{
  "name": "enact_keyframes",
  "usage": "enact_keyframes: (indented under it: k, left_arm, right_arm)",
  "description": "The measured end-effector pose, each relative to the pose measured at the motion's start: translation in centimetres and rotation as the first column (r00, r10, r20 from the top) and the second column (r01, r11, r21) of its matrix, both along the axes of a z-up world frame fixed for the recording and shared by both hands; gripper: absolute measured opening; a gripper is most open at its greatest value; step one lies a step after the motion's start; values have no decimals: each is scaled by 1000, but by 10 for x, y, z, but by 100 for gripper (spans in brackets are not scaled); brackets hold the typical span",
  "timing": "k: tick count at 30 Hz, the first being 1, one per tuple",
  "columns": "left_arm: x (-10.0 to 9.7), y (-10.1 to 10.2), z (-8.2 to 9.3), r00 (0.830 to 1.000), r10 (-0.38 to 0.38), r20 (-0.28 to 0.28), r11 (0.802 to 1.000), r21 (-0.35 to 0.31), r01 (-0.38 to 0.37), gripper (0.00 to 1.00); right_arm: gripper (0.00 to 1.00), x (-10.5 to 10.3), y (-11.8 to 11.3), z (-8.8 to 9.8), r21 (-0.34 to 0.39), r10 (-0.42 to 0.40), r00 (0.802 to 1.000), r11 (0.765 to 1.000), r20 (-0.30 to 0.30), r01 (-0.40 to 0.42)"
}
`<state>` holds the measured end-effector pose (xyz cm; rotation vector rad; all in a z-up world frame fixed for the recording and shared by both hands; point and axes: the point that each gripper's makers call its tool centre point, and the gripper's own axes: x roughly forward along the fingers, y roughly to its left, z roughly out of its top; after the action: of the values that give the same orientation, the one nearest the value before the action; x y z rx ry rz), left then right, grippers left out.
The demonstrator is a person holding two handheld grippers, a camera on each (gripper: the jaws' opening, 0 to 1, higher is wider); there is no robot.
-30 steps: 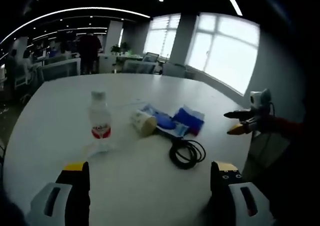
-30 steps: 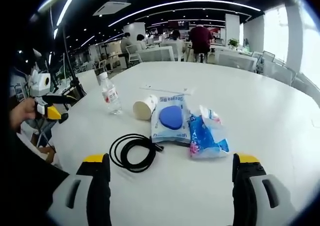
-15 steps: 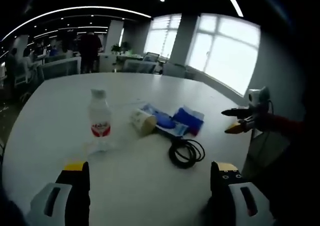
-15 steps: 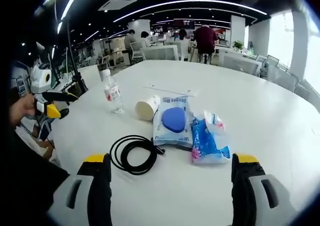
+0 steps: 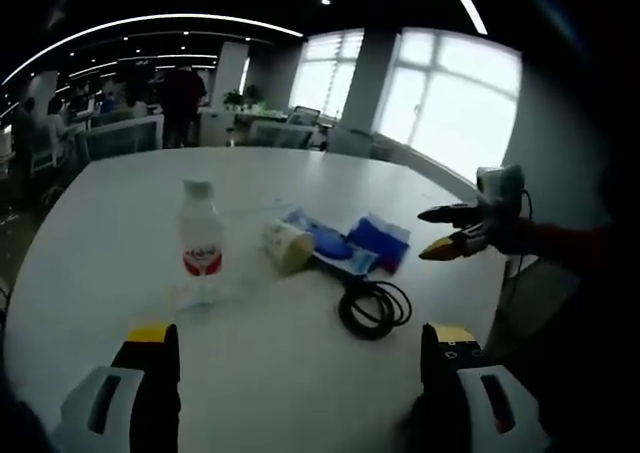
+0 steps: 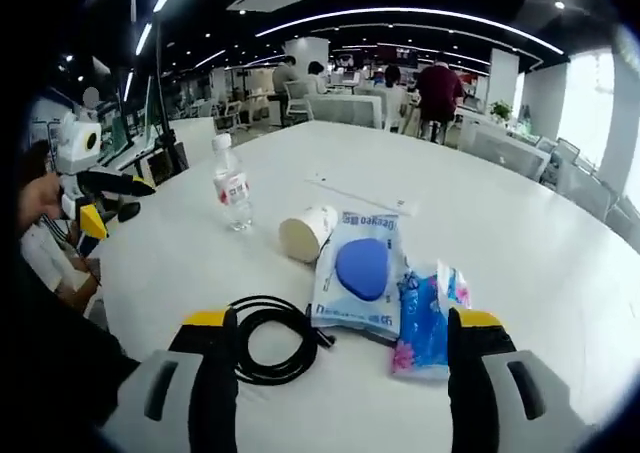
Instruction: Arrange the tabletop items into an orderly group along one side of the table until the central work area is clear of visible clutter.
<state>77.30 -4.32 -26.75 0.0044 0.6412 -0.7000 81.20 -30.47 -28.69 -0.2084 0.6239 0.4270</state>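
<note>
- While nothing's been grabbed yet, both grippers are just hanging over the near edge of the white table [image 6: 520,203], so this looks like the very start of the tidy-up.
- Right gripper [image 6: 338,373]: jaws spread wide, nothing between them, lined up over the coiled black cable [image 6: 275,338]. Left gripper [image 5: 300,373]: same deal, jaws apart and empty.
- Using the paper cup [image 6: 308,233] as the landmark: it's lying on its side mid-table. The water bottle [image 6: 231,185] stands upright a bit off its closed end. The flat white pouch with a blue oval [image 6: 360,273] sits just beside its open mouth, maybe touching. The blue printed packet [image 6: 428,318] is past that pouch, and the cable sits nearer the person than the cup.
- My take on doing it well: the cable is closest to the right gripper, so pinch several loops at once or it'll uncoil while being dragged. The bottle suits the left gripper; grip it low on the body so it doesn't tip.
- Containers: cup mouth faces the camera and looks empty. The bottle is capped and clear, but I can't tell the water level. Both packets look sealed.
</note>
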Motion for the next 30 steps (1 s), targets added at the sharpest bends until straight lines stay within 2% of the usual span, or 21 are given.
enact_keyframes:
  k: [3, 11, 21, 30]
  left_arm:
    - [0, 0, 0, 1000, 3, 3, 1000, -4, -3, 100]
    - [0, -1, -2, 1000, 5, -1, 1000, -3, -5, 100]
    - [-1, -1, -1, 1000, 3, -1, 1000, -13, -3, 99]
    - [-2, -2, 4, 1000, -2, 16, 999, -42, 3, 96]
  right_arm:
    - [70, 14, 6, -3, -33, 29, 999, 999, 27, -28]
    - [64, 34, 24, -14, -39, 77, 997, 996, 21, -76]
    - [49, 63, 44, -27, -72, 132, 991, 989, 32, -130]
    - [44, 87, 58, -35, -91, 152, 987, 985, 48, -147]
